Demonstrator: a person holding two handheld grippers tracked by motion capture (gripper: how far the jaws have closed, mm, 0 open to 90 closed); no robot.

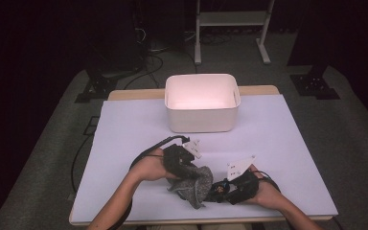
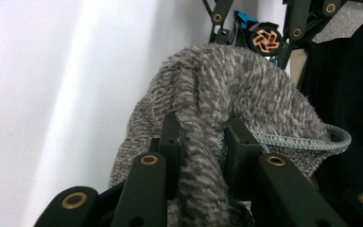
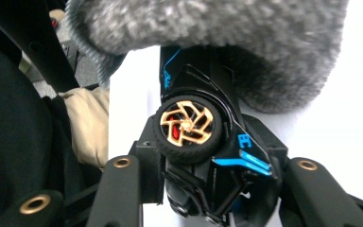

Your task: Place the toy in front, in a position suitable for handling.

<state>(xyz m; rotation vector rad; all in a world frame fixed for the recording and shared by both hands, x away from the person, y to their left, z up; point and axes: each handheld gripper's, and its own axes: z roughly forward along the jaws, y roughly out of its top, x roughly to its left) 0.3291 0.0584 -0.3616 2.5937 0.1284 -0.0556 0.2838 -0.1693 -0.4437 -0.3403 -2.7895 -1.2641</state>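
A grey terry cloth (image 1: 195, 186) hangs bunched near the table's front edge. My left gripper (image 1: 186, 171) is shut on it. In the left gripper view a fold of the cloth (image 2: 227, 85) is pinched between the two black jaws of the left gripper (image 2: 201, 135). To the cloth's right, my right gripper (image 1: 223, 189) holds a small black toy car (image 1: 217, 188) level with it. In the right gripper view the toy car (image 3: 194, 127), with blue trim and a gold-spoked wheel, sits between the jaws of the right gripper (image 3: 217, 168), which press on both its sides. The cloth (image 3: 217, 28) hangs just beyond the car's front.
A white rectangular bin (image 1: 201, 120) stands open at the back middle of the table. A pale sheet (image 1: 278, 139) covers the tabletop. Both forearms come in from the front edge. Dark floor, cables and a stand's legs (image 1: 230, 28) lie beyond the table.
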